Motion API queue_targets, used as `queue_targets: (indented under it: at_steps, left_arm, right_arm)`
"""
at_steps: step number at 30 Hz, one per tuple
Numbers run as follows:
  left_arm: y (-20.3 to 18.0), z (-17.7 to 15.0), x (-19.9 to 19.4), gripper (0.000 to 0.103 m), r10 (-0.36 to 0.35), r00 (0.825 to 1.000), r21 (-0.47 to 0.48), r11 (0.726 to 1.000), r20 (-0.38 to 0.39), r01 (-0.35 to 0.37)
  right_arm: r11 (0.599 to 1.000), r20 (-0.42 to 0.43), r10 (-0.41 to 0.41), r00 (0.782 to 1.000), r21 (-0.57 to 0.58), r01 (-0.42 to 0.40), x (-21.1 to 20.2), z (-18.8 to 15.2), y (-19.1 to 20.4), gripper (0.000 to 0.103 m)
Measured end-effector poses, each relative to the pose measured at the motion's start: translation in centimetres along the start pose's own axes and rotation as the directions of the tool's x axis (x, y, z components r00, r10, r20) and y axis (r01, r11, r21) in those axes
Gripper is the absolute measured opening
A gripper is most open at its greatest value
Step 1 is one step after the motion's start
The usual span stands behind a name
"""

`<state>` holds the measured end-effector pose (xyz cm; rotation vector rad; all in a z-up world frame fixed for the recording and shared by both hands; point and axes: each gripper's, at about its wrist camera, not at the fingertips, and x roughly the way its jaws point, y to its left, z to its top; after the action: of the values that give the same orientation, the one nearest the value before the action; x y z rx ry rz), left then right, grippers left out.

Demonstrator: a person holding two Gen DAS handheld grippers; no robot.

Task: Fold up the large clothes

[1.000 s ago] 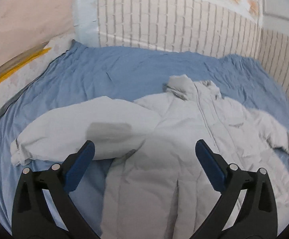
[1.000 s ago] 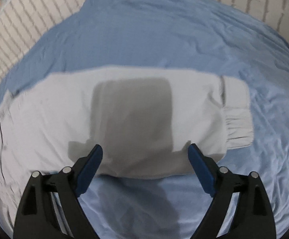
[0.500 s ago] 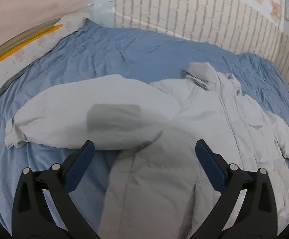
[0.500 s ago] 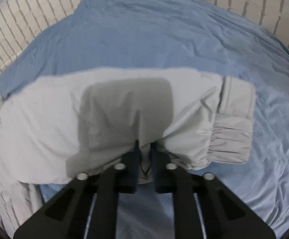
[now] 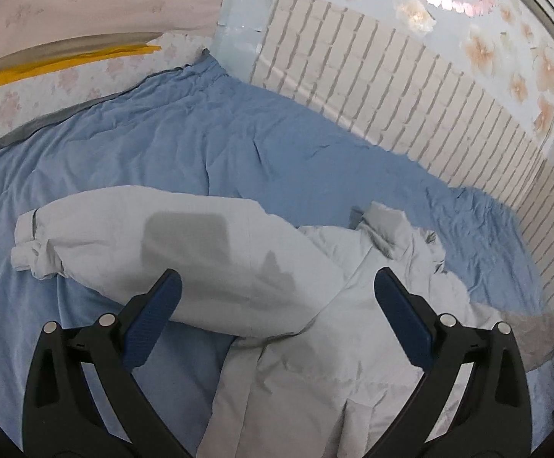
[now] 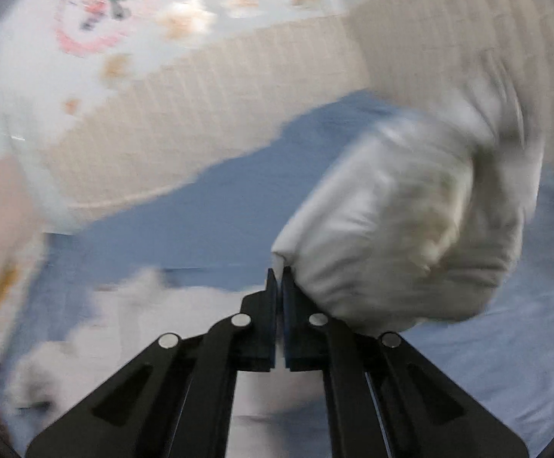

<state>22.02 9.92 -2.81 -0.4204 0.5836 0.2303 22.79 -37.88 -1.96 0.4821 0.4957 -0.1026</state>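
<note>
Sleeve [image 6: 402, 229] lifted since before | right gripper [image 6: 277, 274] clamps its edge

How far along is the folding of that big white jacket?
Barely begun. The white jacket lies spread on the blue sheet; no fold looks finished. In hand: the right gripper is shut on one sleeve, held up off the bed. Left: the other sleeve, under the open left gripper, and the body.
</note>
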Motion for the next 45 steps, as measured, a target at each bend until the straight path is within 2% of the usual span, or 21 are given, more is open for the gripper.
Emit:
queue_targets:
  at_steps: [2, 3, 4, 6, 7, 10, 11, 12, 13, 14, 15, 18, 21, 25, 29, 31, 34, 37, 40, 45]
  left_arm:
    - [0.6, 0.5, -0.9, 0.100, -0.028, 0.999, -0.041, 0.999, 0.020, 0.029]
    - [0.8, 0.7, -1.2, 0.100, -0.036, 0.999, -0.055, 0.998, 0.028, 0.037]
    - [1.2, 1.0, -1.8, 0.100, -0.044, 0.998, -0.074, 0.996, 0.045, 0.047]
    - [1.5, 1.2, -2.4, 0.100, -0.050, 0.997, -0.105, 0.993, 0.064, 0.056]
    - [1.4, 1.1, -2.4, 0.100, -0.056, 0.996, -0.121, 0.991, 0.066, 0.064]
    - [0.7, 0.2, -1.8, 0.100, -0.076, 0.996, -0.133, 0.988, 0.043, 0.081]
    - [-0.3, -0.4, -1.3, 0.100, -0.085, 0.996, -0.096, 0.992, 0.017, 0.086]
    - [-0.9, -0.6, -1.0, 0.100, -0.085, 0.996, -0.068, 0.994, 0.004, 0.085]
    - [-1.6, -0.9, -0.8, 0.100, -0.080, 0.997, -0.033, 0.996, -0.007, 0.080]
    - [-2.4, -1.2, -0.7, 0.100, -0.072, 0.997, 0.006, 0.997, -0.013, 0.072]
    - [-3.0, -1.4, -0.7, 0.100, -0.070, 0.997, 0.033, 0.997, -0.015, 0.070]
    - [-4.0, -1.7, -0.9, 0.100, -0.075, 0.997, 0.070, 0.995, -0.019, 0.076]
    - [-4.7, -2.2, -0.8, 0.100, -0.066, 0.997, 0.103, 0.992, -0.036, 0.069]
    - [-5.6, -2.9, -0.5, 0.100, -0.056, 0.996, 0.142, 0.988, -0.064, 0.065]
    - [-7.1, -3.7, -0.8, 0.100, -0.052, 0.995, 0.196, 0.978, -0.086, 0.068]
    - [-7.8, -4.3, -0.8, 0.100, -0.049, 0.995, 0.219, 0.973, -0.090, 0.068]
    - [-8.6, -5.2, -0.6, 0.100, -0.032, 0.994, 0.247, 0.967, -0.106, 0.058]
    - [-8.5, -5.9, -0.3, 0.100, -0.028, 0.991, 0.220, 0.974, -0.132, 0.057]
    - [-8.5, -6.3, 0.0, 0.100, -0.026, 0.989, 0.217, 0.974, -0.148, 0.058]
    - [-8.5, -6.4, 0.6, 0.100, 0.023, 0.990, 0.259, 0.966, -0.141, 0.014]
  right_arm:
    - [0.989, -0.047, 0.149, 0.988, 0.015, -0.149, 0.9, -1.3, 3.0, 0.001]
    - [0.975, -0.070, 0.223, 0.972, 0.021, -0.222, 1.4, -2.0, 4.3, 0.001]
    - [0.947, -0.106, 0.321, 0.941, 0.041, -0.318, 2.1, -2.9, 5.6, 0.001]
    - [0.896, -0.179, 0.443, 0.878, 0.074, -0.437, 3.5, -4.5, 7.7, 0.001]
    - [0.881, -0.226, 0.469, 0.854, 0.057, -0.469, 4.3, -6.0, 9.5, 0.001]
    - [0.877, -0.346, 0.446, 0.825, -0.013, -0.480, 6.3, -9.6, 13.4, 0.003]
    - [0.884, -0.379, 0.417, 0.826, -0.041, -0.465, 6.9, -10.7, 14.3, 0.006]
    - [0.892, -0.409, 0.378, 0.831, -0.079, -0.445, 7.3, -11.6, 15.2, 0.016]
    - [0.896, -0.424, 0.338, 0.840, -0.127, -0.425, 7.3, -12.3, 16.1, 0.032]
    - [0.896, -0.414, 0.328, 0.849, -0.149, -0.418, 7.0, -12.4, 16.4, 0.069]
    - [0.891, -0.389, 0.337, 0.858, -0.162, -0.424, 6.3, -12.2, 16.6, 0.081]
    - [0.881, -0.332, 0.377, 0.865, -0.160, -0.446, 4.7, -10.0, 16.2, 0.081]
    - [0.897, -0.247, 0.365, 0.898, -0.165, -0.410, 2.5, -7.7, 15.4, 0.084]
    - [0.953, -0.196, 0.228, 0.954, -0.154, -0.260, 0.7, -5.1, 12.8, 0.084]
    - [0.979, -0.132, 0.169, 0.977, -0.092, -0.182, -0.7, -2.7, 8.6, 0.088]
    - [0.989, -0.088, 0.114, 0.990, -0.085, -0.122, -1.0, -1.9, 6.9, 0.089]
    - [0.997, -0.078, 0.051, 0.996, -0.053, -0.056, -0.5, -1.7, 4.7, 0.089]
    - [0.999, -0.140, 0.019, 0.990, -0.045, -0.025, 1.0, -2.3, 4.1, 0.089]
    - [0.993, -0.168, -0.020, 0.986, -0.115, 0.001, 1.7, -2.8, 4.8, 0.089]
    - [0.965, -0.137, -0.109, 0.985, -0.251, 0.071, 1.3, -3.3, 6.3, 0.089]
